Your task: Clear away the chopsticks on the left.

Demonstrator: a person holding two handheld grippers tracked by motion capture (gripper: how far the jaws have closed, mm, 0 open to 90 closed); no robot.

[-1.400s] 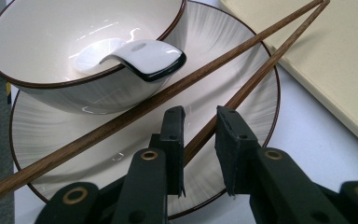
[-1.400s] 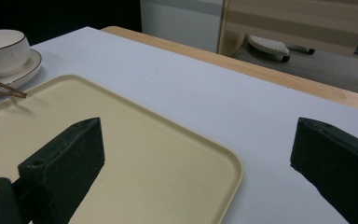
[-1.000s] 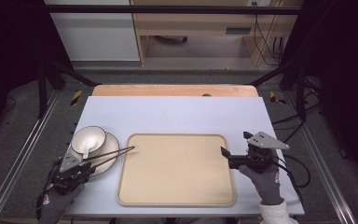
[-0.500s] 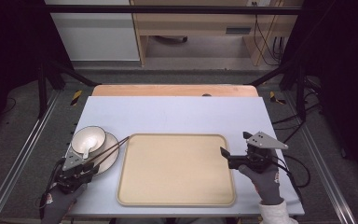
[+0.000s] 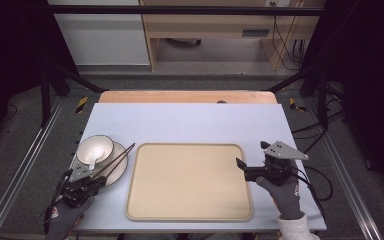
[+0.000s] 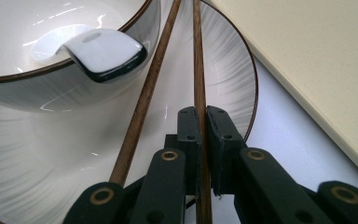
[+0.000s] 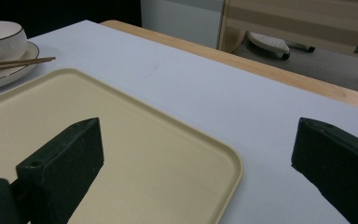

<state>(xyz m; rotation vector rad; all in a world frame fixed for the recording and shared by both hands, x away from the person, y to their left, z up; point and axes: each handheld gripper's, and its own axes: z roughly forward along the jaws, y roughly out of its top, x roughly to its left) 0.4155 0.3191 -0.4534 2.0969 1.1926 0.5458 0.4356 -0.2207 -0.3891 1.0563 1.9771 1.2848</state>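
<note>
Left gripper [image 5: 92,181] sits at the near-left corner of the table [image 5: 190,122], w/ its jaws just closed tight on one wooden chopstick [image 6: 199,100]. In the left gripper view that stick runs straight up between the two black pads. The 2nd chopstick [image 6: 142,105] lies just left of the jaws, free, not pinched. Both sticks rest across a white plate [image 5: 119,167] right in front of the claw. A white bowl [image 5: 95,149] w/ a dark rim stands on the plate, past the jaws and a bit left, & a white spoon [image 6: 103,50] lies in it. Right of that claw, just beside the plate, is a big tan tray [image 5: 190,182]. Right gripper [image 5: 241,169] is at the tray's right edge, jaws wide apart w/ nothing in them. One jaw hangs over the tray corner, the other over the bare table.
</note>
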